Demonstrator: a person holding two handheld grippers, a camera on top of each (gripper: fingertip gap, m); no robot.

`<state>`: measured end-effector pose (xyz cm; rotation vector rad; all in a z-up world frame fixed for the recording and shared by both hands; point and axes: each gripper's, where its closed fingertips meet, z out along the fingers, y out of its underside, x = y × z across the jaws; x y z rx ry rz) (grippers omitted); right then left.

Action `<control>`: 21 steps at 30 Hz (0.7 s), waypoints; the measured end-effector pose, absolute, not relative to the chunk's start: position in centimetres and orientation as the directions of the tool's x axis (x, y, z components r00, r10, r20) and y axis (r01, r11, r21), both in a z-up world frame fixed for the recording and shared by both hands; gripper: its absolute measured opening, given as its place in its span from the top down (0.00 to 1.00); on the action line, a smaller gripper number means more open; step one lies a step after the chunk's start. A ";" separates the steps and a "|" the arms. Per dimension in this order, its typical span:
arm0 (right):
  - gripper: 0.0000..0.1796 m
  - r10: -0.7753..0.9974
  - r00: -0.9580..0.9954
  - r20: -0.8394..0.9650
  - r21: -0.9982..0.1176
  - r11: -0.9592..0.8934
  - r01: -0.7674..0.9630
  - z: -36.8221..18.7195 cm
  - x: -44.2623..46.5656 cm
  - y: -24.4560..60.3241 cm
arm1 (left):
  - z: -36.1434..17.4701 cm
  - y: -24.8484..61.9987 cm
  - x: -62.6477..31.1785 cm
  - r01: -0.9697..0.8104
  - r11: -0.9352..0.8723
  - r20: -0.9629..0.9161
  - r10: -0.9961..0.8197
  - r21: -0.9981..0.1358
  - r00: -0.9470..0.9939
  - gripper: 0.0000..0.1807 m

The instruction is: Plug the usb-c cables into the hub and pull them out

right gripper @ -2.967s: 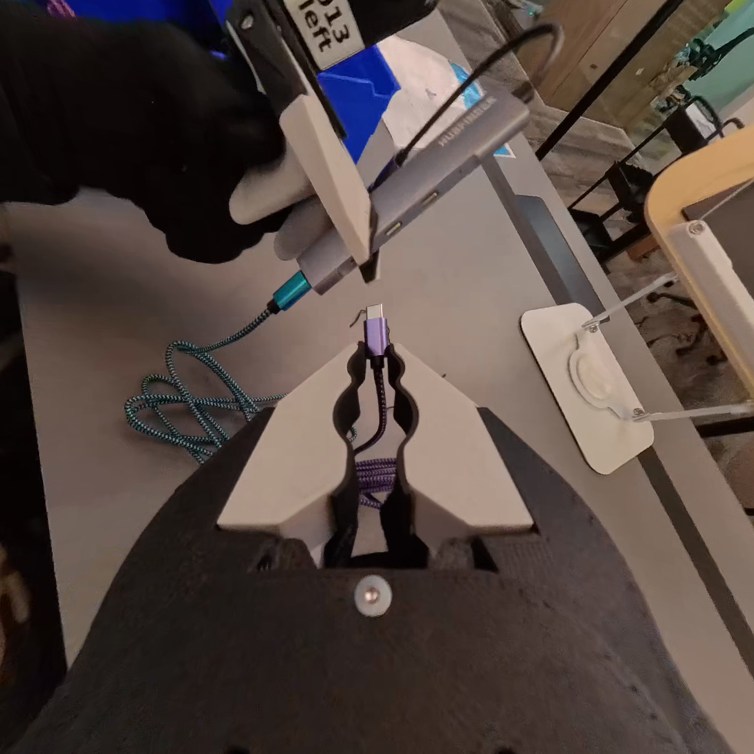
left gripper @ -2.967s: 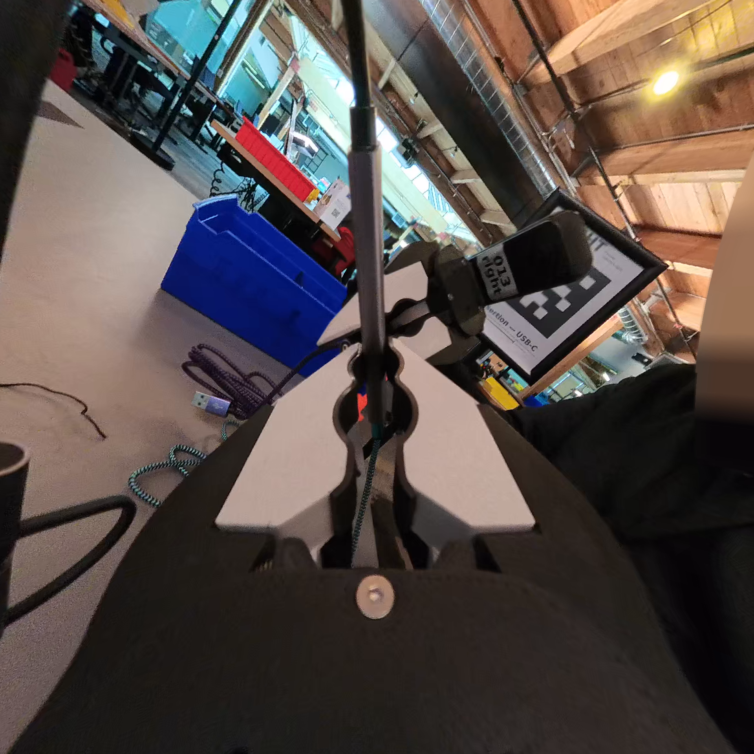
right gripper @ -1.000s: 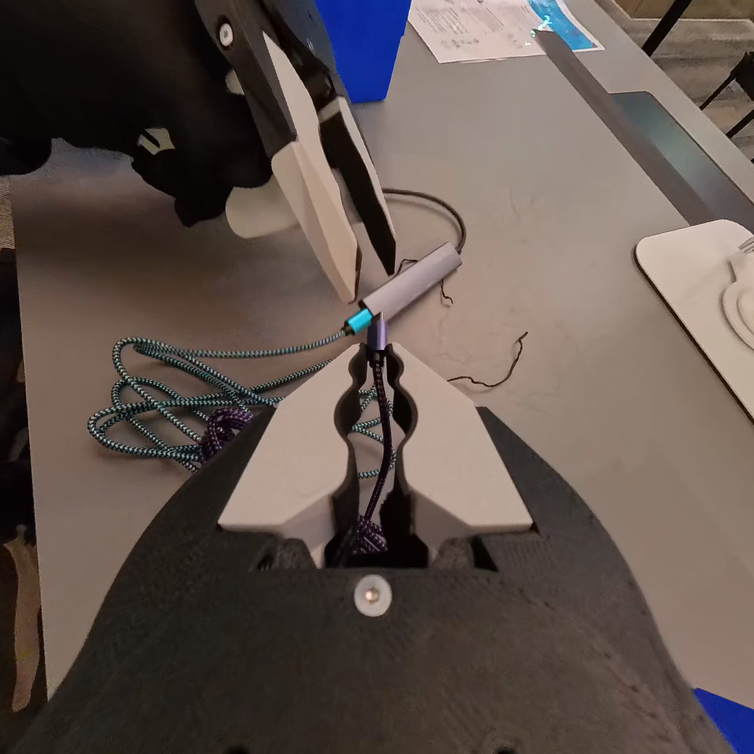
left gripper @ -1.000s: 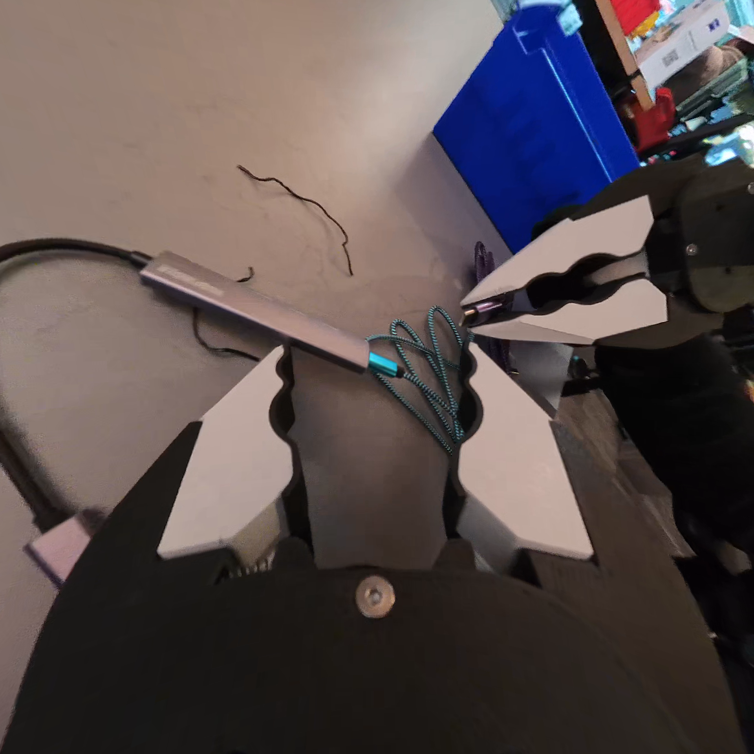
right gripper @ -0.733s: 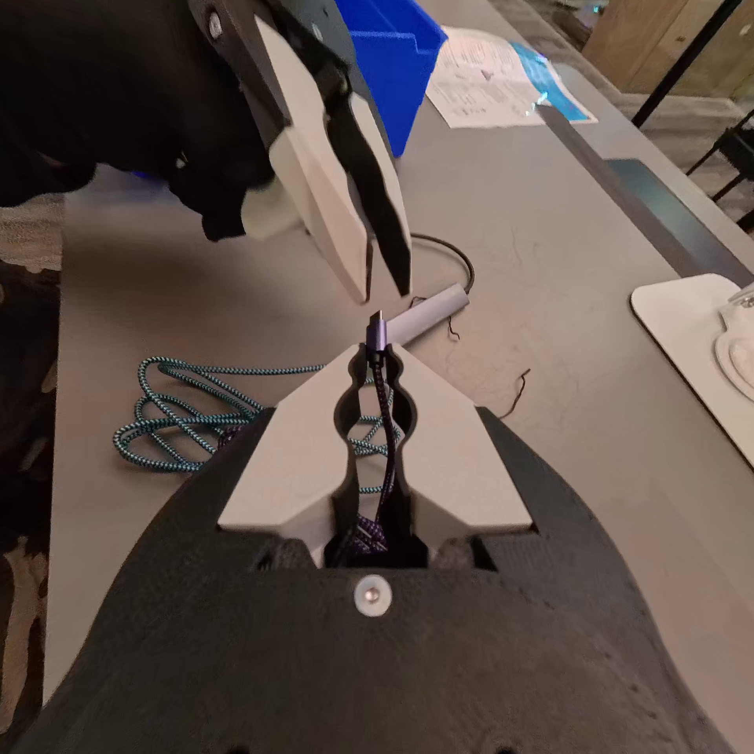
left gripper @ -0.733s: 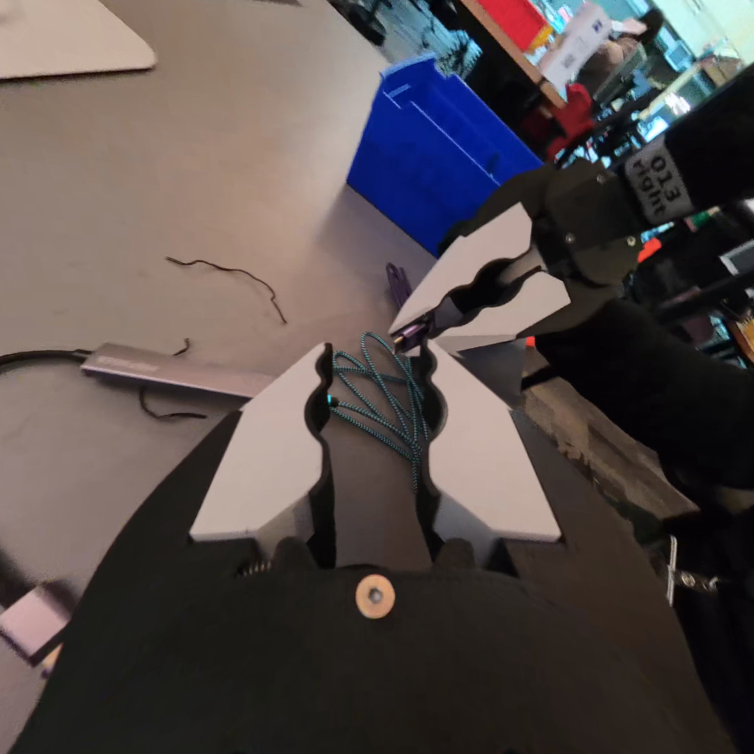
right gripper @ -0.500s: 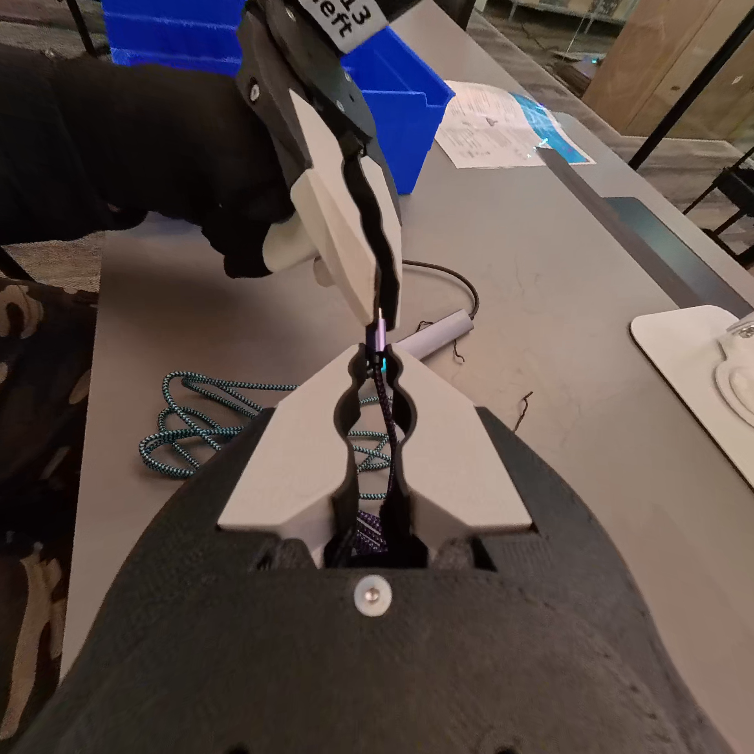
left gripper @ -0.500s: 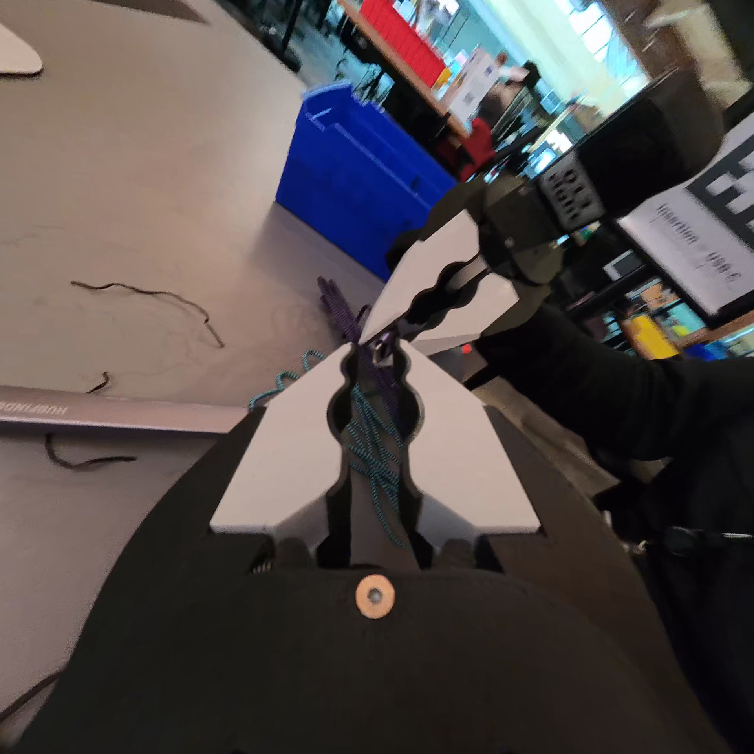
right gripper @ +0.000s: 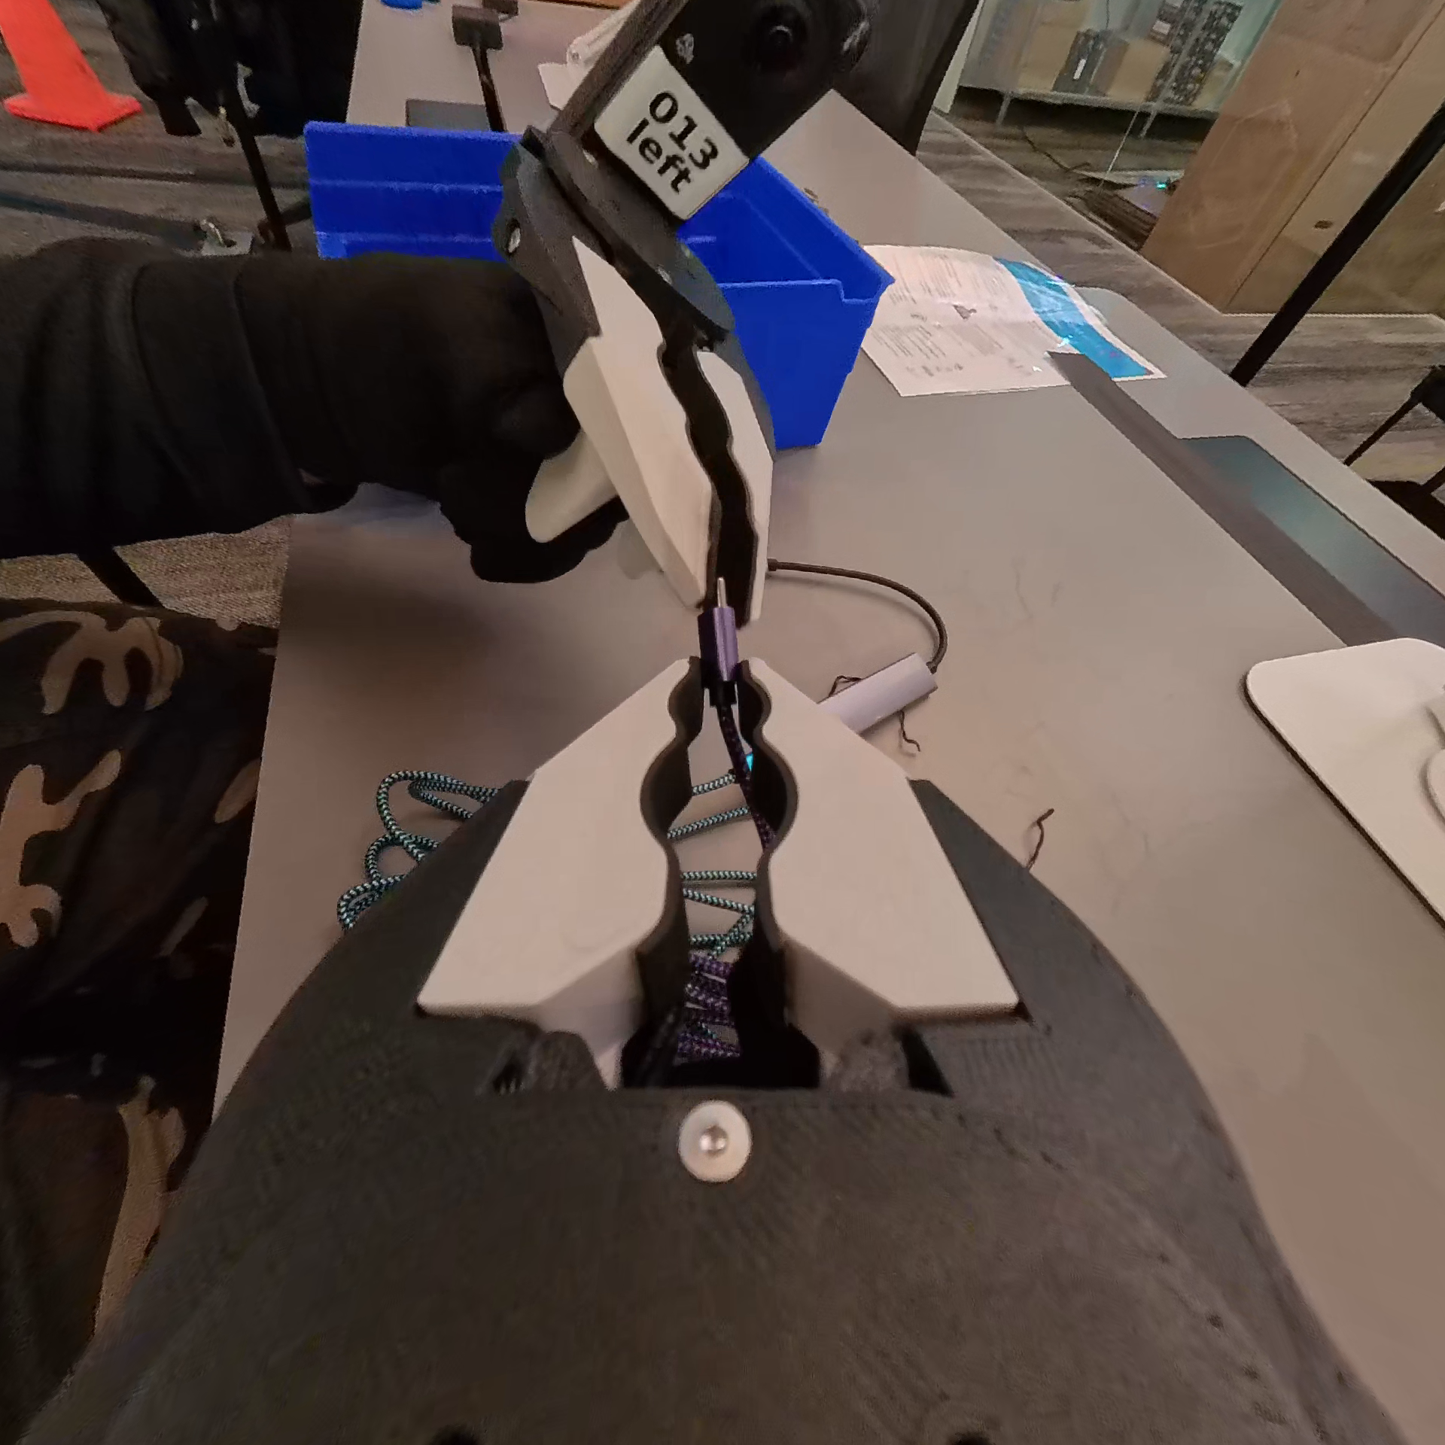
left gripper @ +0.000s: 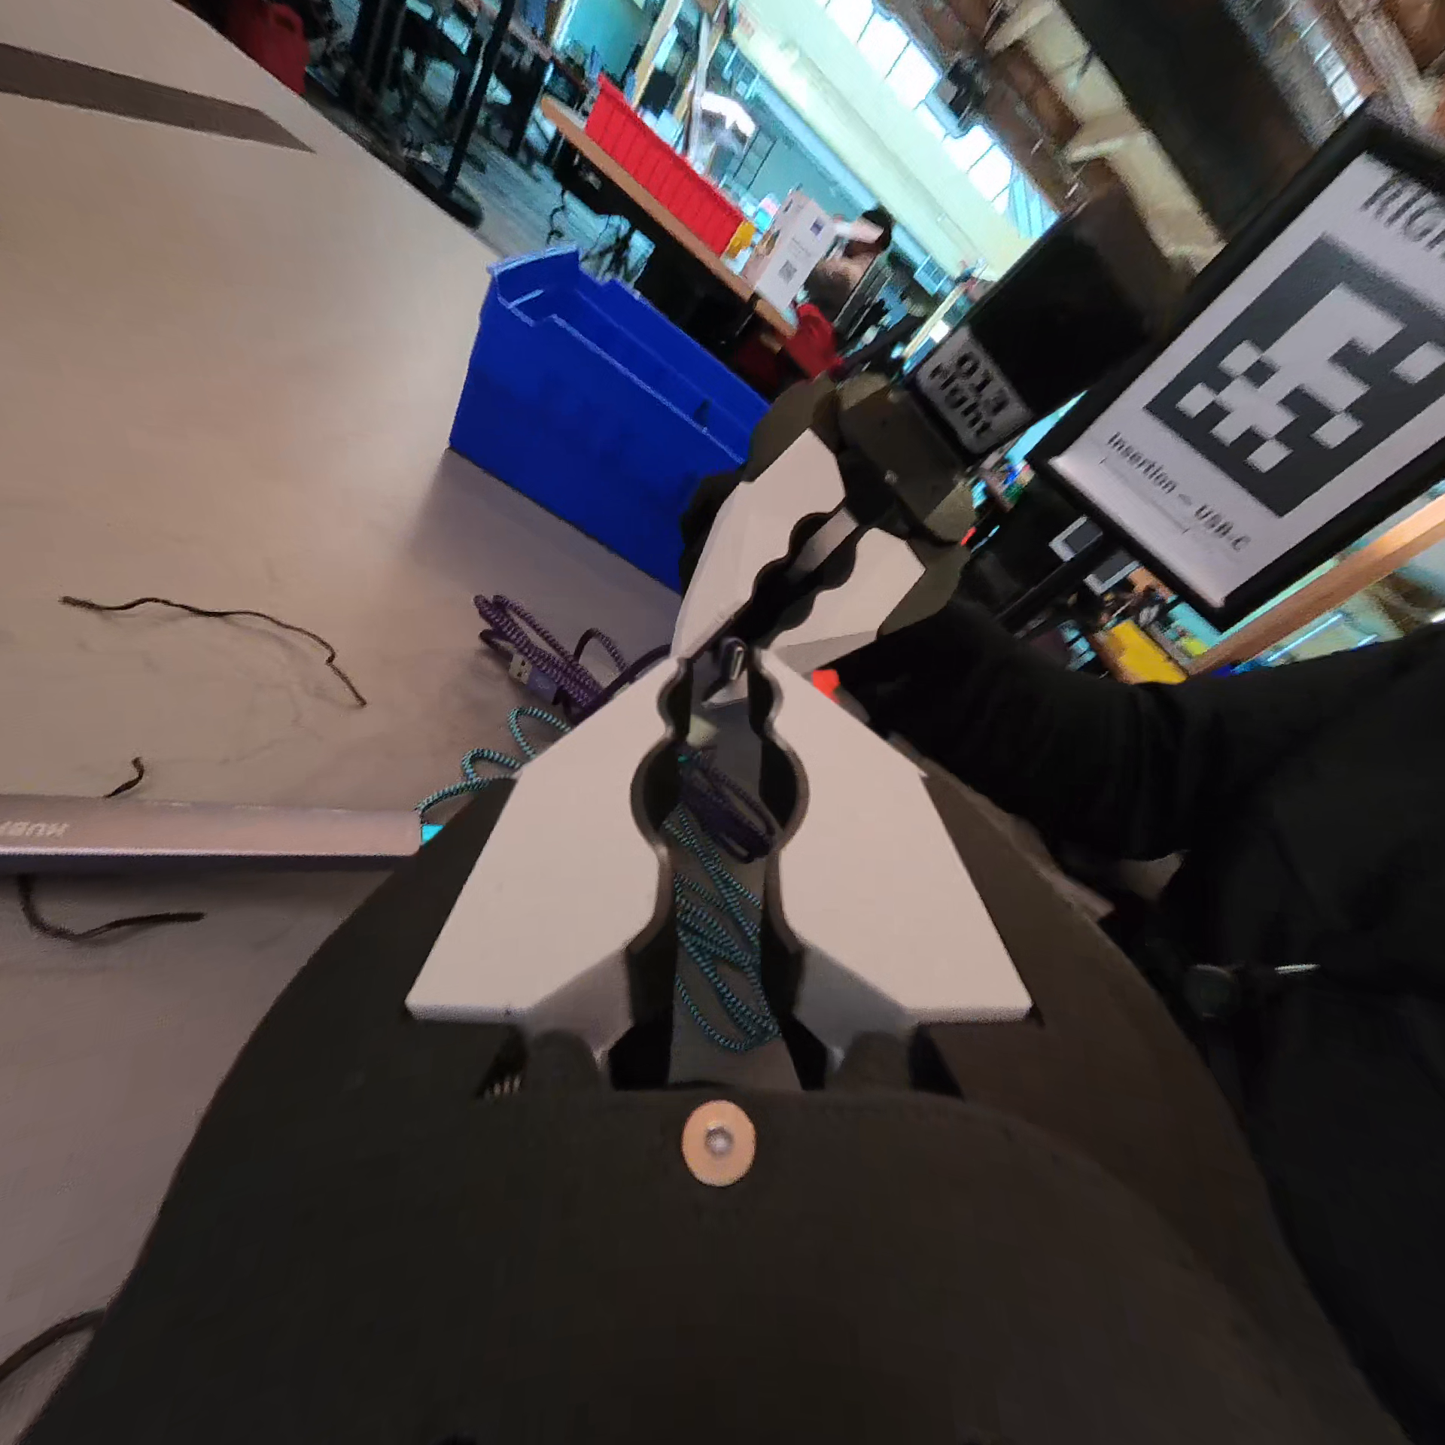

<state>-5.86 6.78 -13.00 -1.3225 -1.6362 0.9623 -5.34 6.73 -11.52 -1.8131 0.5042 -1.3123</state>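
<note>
— Where was the purple cable (right gripper: 719, 643)?
— Clamped in the right tongs (right gripper: 718, 674), plug pointing away into the left tongs (right gripper: 726, 598), closed on its tip.
— The hub (left gripper: 195, 833)?
— Flat on the surface (right gripper: 1095, 594), lettered.

White tag (right gripper: 674, 152) on left claw (right gripper: 723, 598); framed sign (left gripper: 1282, 406); hub (left gripper: 195, 830)

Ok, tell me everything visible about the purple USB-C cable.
The purple USB-C cable has a purple metallic-looking connector shell with a silver tip and a braided purple-and-black cord. The right gripper is shut on it just behind the connector, tip pointing up into the closing left gripper. The cord runs back between the fingers; its remaining length lies coiled on the grey table.
</note>
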 end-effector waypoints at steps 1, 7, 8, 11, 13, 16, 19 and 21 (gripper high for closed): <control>0.97 0.984 -0.131 0.122 -0.913 0.163 0.375 -13.1 -5.9 6.7 | -11.7 6.5 -5.1 0.114 -0.579 0.575 -0.725 -0.807 0.379 0.94; 0.96 0.985 -0.130 0.113 -0.923 0.152 0.353 -12.6 -6.2 6.4 | -11.4 6.4 -4.6 0.134 -0.572 0.577 -0.730 -0.809 0.366 0.98; 0.96 0.985 -0.124 0.123 -0.927 0.159 0.339 -12.2 -6.2 6.5 | -11.2 6.5 -4.6 0.155 -0.581 0.594 -0.722 -0.799 0.355 0.98; 0.88 0.962 -0.070 0.265 -0.898 0.272 0.345 -11.7 -6.1 7.3 | -9.7 6.5 -5.2 0.250 -0.605 0.655 -0.702 -0.756 0.281 0.98; 0.83 0.919 -0.031 0.393 -0.875 0.384 0.296 -10.1 -6.3 7.5 | -8.3 6.1 -5.4 0.320 -0.643 0.710 -0.685 -0.695 0.163 0.98; 0.81 0.833 -0.006 0.553 -0.806 0.537 0.251 -7.8 -6.8 6.8 | -6.7 5.4 -5.6 0.369 -0.677 0.737 -0.675 -0.637 0.035 0.98; 0.87 0.771 -0.015 0.637 -0.756 0.628 0.183 -5.6 -7.1 4.4 | -5.7 4.4 -5.6 0.382 -0.693 0.732 -0.678 -0.611 -0.058 0.98; 0.92 0.732 -0.002 0.681 -0.721 0.671 0.174 -5.1 -7.0 3.6 | -4.8 3.4 -5.5 0.386 -0.691 0.711 -0.694 -0.611 -0.116 0.98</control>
